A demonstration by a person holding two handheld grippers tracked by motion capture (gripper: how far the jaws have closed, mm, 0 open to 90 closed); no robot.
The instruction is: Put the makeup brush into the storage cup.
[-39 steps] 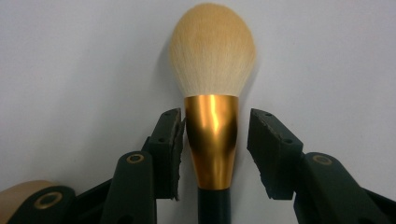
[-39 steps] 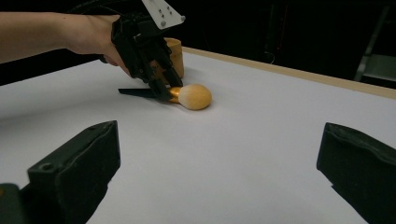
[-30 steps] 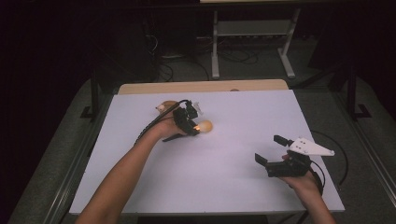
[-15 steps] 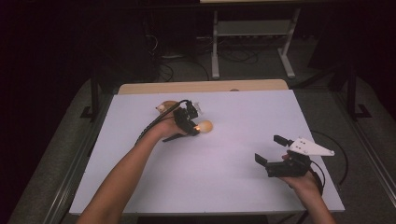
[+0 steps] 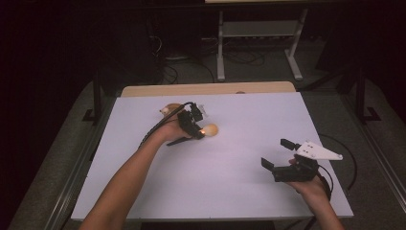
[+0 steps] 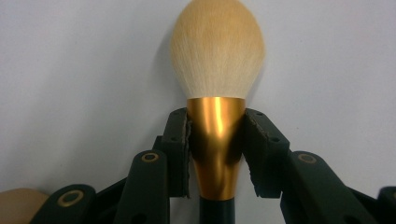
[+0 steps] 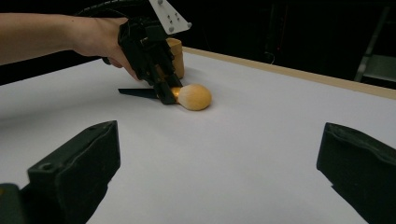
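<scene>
Item: makeup brush, near the table's far-left corner. We have our left gripper just closing on its gold ferrule; lifting remains. Right gripper gapes empty.

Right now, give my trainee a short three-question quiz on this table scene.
1. True or false: the left gripper has its fingers closed on the gold collar of the makeup brush.
2. The right gripper is: A) open with nothing between its fingers, B) holding the brush, C) shut.
3. What colour is the table surface the brush lies on?

Key: 1 true; 2 A; 3 white.
</scene>
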